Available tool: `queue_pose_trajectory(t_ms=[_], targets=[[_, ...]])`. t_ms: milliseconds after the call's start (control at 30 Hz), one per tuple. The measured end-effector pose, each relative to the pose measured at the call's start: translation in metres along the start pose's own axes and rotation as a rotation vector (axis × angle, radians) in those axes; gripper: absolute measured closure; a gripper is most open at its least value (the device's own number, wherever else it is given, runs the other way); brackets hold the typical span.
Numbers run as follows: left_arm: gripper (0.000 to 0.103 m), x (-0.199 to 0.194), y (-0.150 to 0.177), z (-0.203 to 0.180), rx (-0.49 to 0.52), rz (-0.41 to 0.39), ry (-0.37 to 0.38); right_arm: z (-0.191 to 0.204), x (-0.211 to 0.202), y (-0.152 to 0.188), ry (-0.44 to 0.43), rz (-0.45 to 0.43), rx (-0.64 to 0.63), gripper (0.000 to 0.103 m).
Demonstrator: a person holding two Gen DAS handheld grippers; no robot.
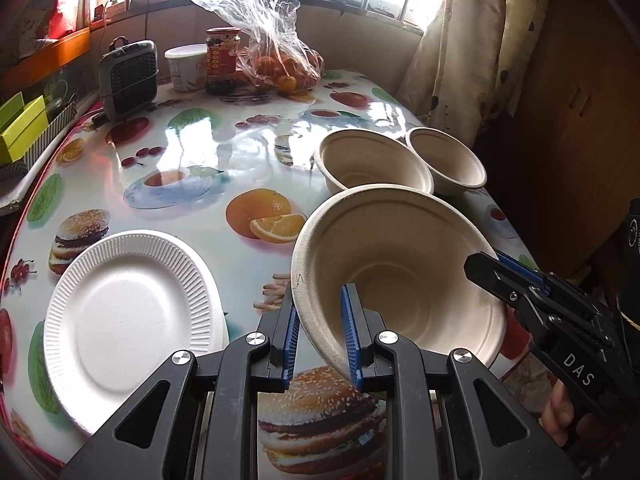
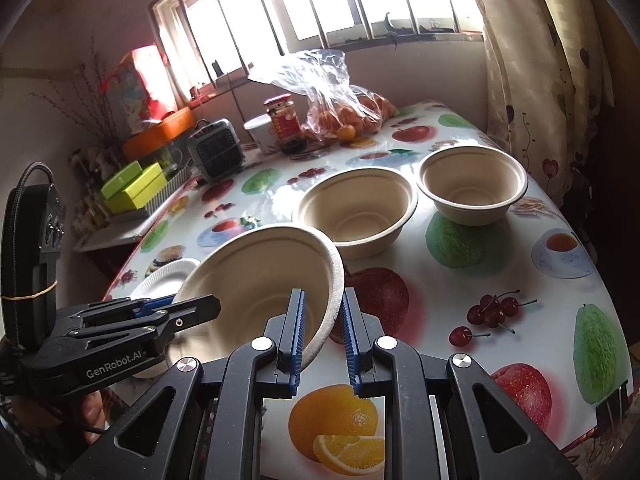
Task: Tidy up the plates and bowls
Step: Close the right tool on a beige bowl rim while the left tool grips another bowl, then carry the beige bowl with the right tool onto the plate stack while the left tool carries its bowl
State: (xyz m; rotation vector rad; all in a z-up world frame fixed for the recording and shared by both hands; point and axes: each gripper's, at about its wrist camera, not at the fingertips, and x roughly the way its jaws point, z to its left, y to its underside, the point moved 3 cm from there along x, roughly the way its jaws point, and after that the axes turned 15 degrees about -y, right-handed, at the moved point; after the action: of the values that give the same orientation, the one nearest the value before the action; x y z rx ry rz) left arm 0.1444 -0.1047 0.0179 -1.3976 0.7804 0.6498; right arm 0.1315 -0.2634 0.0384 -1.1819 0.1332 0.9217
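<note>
A tan paper bowl (image 1: 400, 264) (image 2: 256, 276) hangs tilted above the fruit-print table (image 1: 224, 148), held from two sides. My left gripper (image 1: 320, 320) is shut on its near-left rim, and my right gripper (image 2: 322, 312) is shut on the opposite rim. Each view shows the other gripper at the bowl's far edge: the right gripper (image 1: 504, 276) and the left gripper (image 2: 192, 308). Two more tan bowls (image 1: 372, 164) (image 1: 448, 160) stand upright side by side beyond it, also in the right wrist view (image 2: 356, 208) (image 2: 472, 184). A white ribbed paper plate (image 1: 132, 312) (image 2: 168, 276) lies at the left.
At the table's far end stand a plastic bag of oranges (image 1: 280, 64), a red-lidded jar (image 1: 222, 60), a white tub (image 1: 186, 66) and a small grey heater (image 1: 130, 76). Green boxes (image 1: 20, 128) sit off the left edge. A curtain (image 1: 460, 60) hangs on the right.
</note>
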Motion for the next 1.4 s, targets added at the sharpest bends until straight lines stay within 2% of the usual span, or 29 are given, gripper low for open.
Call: queue_pose_trajectory(t_ms=[600,1400], targets=[[0.081,-0.014,0.001,0.047,-0.065,-0.032,-0.062,0.04,0.027,-0.011,-0.062,0.025,-0.069,0.085],[0.081,-0.013,0.017,0.134,-0.208,-0.012,-0.171,0.104,0.096,-0.01,-0.187,0.122,-0.156,0.085]])
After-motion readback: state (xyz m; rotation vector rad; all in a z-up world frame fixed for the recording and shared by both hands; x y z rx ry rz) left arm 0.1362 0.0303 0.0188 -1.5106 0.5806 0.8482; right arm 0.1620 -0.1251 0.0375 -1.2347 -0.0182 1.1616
